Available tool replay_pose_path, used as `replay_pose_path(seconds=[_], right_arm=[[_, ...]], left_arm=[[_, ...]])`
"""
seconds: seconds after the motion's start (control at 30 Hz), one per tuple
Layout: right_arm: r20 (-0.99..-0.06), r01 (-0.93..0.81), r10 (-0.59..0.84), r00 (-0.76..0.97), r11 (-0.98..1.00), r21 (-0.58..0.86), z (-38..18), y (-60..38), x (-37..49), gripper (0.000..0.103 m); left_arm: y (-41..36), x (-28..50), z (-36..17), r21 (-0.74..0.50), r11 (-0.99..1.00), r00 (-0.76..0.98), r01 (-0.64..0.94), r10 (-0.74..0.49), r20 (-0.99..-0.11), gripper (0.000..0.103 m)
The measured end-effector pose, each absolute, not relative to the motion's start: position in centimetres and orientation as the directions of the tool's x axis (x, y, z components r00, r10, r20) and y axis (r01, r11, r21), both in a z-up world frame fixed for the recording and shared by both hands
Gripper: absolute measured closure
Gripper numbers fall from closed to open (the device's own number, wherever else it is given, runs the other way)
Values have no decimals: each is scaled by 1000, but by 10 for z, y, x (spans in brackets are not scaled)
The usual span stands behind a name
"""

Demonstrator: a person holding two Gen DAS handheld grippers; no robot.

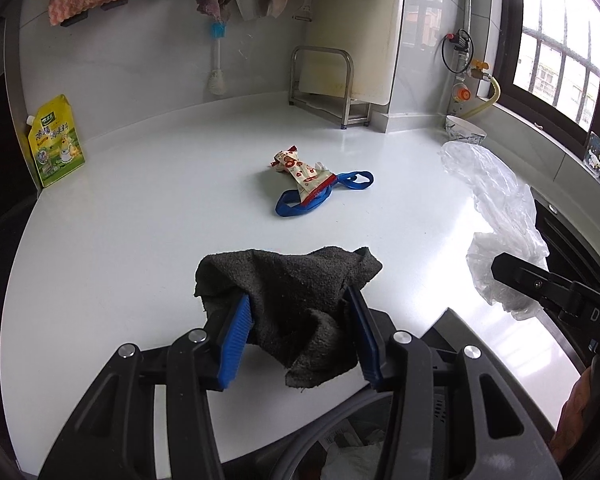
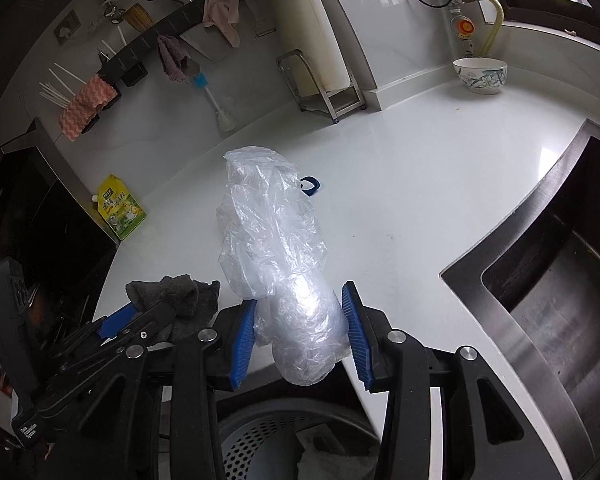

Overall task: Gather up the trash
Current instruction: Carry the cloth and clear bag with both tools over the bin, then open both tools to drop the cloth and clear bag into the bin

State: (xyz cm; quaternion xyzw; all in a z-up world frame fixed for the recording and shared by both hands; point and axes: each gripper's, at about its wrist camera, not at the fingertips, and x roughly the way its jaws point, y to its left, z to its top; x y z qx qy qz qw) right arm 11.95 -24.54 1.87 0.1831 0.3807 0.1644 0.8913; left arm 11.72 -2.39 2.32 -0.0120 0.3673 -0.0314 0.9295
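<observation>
My left gripper [image 1: 298, 300] is shut on a dark grey rag [image 1: 296, 280], held at the front edge of the white counter [image 1: 140, 220]. My right gripper [image 2: 300, 300] is shut on a crumpled clear plastic bag [image 2: 272, 232]; the bag also shows in the left wrist view [image 1: 496, 208]. A red-and-white snack wrapper [image 1: 300, 170] lies mid-counter on a blue strap [image 1: 320, 196]. A perforated grey bin [image 2: 268, 440] holding some trash sits below the counter edge, under both grippers.
A yellow seasoning pouch [image 1: 56, 144] stands at the left wall. A steel rack [image 1: 328, 84] with a cutting board is at the back. A patterned bowl [image 2: 480, 74] is at the back right. A steel sink [image 2: 560, 260] lies to the right. Cloths hang on the wall.
</observation>
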Motion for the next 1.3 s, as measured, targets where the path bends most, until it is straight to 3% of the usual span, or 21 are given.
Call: replay_pose_path(seconds=[0.43,0.87,1.3], right_arm=[[-634,-41,317,705,911,411,12,-224,14,63],[-689,35,200,696,950,310,-20,-216,-66,63],[-737,94,100,668,972,217,-48,-210,-81,63]], left_arm=[[-8,41,27,-43,992,749,120,-119,-652,57],[-31,-11,-4,-3,972,696,234,-169,-698,57],[-49,-23,-41,42,955,627,292,-158,-763,57]])
